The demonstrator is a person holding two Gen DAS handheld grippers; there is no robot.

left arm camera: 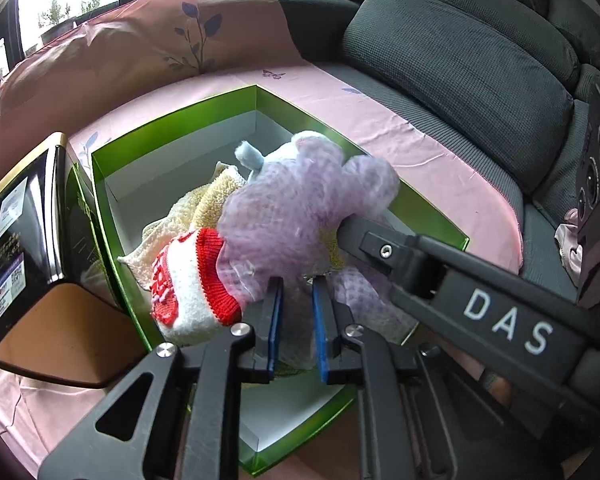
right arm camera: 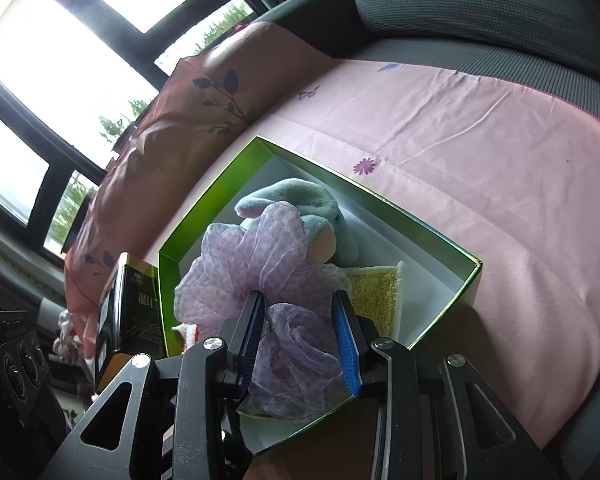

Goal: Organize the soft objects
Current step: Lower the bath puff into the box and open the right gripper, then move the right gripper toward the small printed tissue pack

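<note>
A: Right wrist view first: the right gripper (right arm camera: 298, 320) has its blue pads spread, with the lilac mesh scrunchie (right arm camera: 256, 264) bunched between them. Is it pinching that or not?

B: I cannot tell. The fabric fills the gap, but the jaws look parted rather than clamped.

A: And the left gripper (left arm camera: 296, 312)?

B: Its jaws stand a little apart with mesh running between them; I cannot say whether it bites. The right tool's arm crosses in front of it.

A: So where is everything?

B: All in the green box (right arm camera: 168, 280) on the pink sheet (right arm camera: 460, 140). The scrunchie sits on top, over the blue plush toy (right arm camera: 320, 208) and the cream towel (right arm camera: 374, 292). The red-and-white knitted sock (left arm camera: 192, 280) hangs at the near-left wall.

A: How should it finish?

B: I'd press the mesh low, then open wide and lift straight up so threads don't snag. The sock probably wants tucking inward, away from the black tin (left arm camera: 24, 240) beside the box.
</note>
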